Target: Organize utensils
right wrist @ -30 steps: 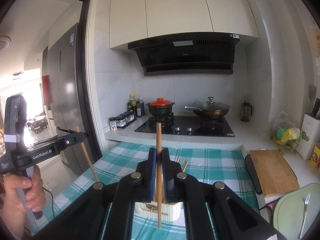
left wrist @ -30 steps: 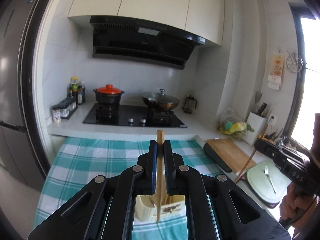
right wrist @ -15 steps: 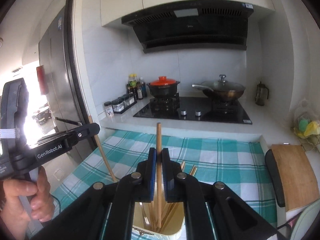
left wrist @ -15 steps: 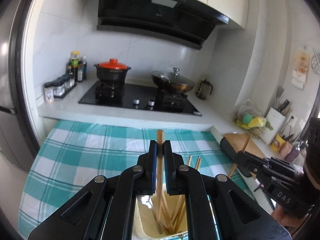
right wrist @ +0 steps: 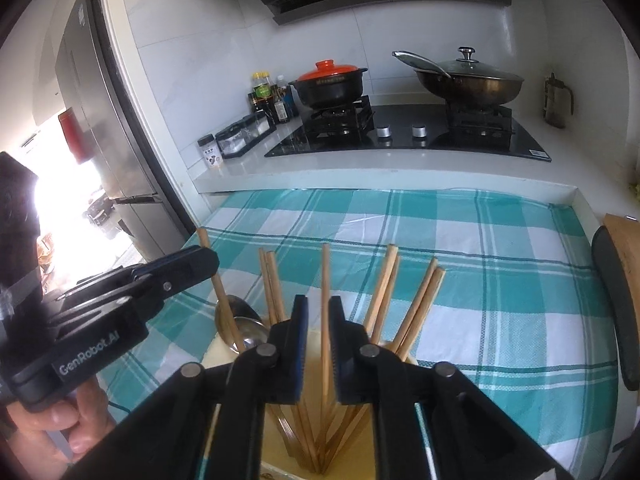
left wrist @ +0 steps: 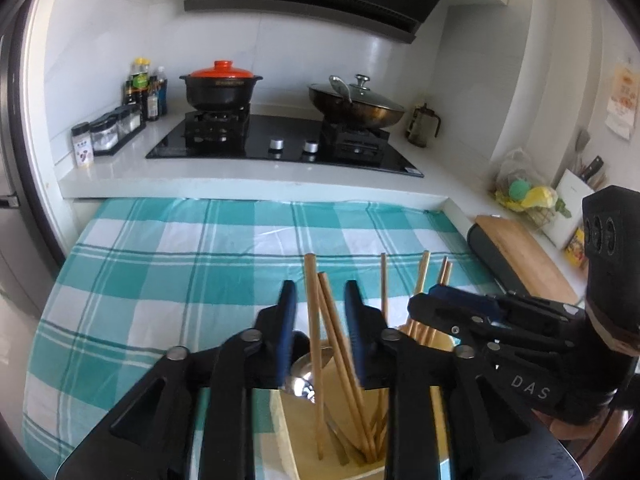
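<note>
A cream utensil holder [left wrist: 296, 432] stands on the teal checked cloth, holding several wooden chopsticks [left wrist: 320, 344] and a metal spoon [left wrist: 301, 374]. My left gripper [left wrist: 319, 298] is open right above the holder, with two chopsticks standing loose between its jaws. My right gripper [right wrist: 318, 312] is open above the same holder [right wrist: 276, 440], with one chopstick [right wrist: 325, 320] standing free between its jaws. The spoon [right wrist: 240, 324] leans at the holder's left side. Each gripper shows in the other's view, the right gripper in the left wrist view [left wrist: 436, 300] and the left gripper in the right wrist view [right wrist: 196, 260].
The checked cloth [left wrist: 180, 272] covers the table. Behind it is a white counter with a black hob [left wrist: 280, 144], a red-lidded pot [left wrist: 221, 88], a lidded wok [left wrist: 356, 104] and spice jars [left wrist: 108, 136]. A wooden cutting board [left wrist: 524, 256] lies at the right.
Both grippers came down over the holder and opened. The chopstick each one held now stands loose in the holder.
</note>
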A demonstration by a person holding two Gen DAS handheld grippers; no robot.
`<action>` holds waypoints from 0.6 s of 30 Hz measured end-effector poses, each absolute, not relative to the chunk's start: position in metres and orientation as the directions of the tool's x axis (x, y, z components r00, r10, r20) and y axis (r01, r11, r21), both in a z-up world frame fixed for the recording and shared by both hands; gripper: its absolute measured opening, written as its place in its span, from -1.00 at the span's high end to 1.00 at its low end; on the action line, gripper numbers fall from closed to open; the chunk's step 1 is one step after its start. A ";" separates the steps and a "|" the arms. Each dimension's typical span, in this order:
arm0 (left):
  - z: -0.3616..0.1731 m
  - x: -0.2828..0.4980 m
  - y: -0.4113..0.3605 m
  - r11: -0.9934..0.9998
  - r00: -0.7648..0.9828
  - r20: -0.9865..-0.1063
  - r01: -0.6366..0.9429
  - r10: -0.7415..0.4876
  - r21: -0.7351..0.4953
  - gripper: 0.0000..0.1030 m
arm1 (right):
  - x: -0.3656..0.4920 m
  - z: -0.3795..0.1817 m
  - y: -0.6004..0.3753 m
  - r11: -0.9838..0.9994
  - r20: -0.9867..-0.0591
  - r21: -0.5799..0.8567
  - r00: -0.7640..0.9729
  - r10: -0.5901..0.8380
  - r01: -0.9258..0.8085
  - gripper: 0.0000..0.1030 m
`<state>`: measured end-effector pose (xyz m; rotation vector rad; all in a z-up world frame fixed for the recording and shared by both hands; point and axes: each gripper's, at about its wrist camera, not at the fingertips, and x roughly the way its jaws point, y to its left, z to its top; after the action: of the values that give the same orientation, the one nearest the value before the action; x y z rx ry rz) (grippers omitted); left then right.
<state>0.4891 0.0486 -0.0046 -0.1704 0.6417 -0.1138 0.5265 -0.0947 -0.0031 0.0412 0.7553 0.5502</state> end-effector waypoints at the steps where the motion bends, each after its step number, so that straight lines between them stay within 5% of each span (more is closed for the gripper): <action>1: -0.003 0.485 0.050 0.981 0.802 -0.578 0.046 -0.148 -0.187 0.02 | 0.527 -0.002 -0.096 0.862 -0.633 0.232 0.603 0.486 -0.452 0.19; 9: 0.011 0.411 0.055 1.000 0.849 -0.528 -0.007 -0.007 -0.024 -0.93 | 0.475 0.038 -0.134 0.886 -0.531 0.232 0.711 0.461 -0.401 -0.24; 13: 0.011 0.359 0.041 0.998 0.871 -0.487 -0.050 0.065 0.045 -0.99 | 0.420 0.058 -0.151 0.911 -0.488 0.175 0.771 0.410 -0.374 -0.55; 18: 0.008 0.312 0.031 0.998 0.862 -0.506 -0.051 0.027 -0.033 -0.99 | 0.353 0.058 -0.157 0.927 -0.501 0.124 0.784 0.367 -0.355 -0.64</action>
<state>0.3115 0.0312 0.0079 -0.0462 0.5294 0.0412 0.3534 -0.1572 0.0579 0.0232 0.5456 0.3894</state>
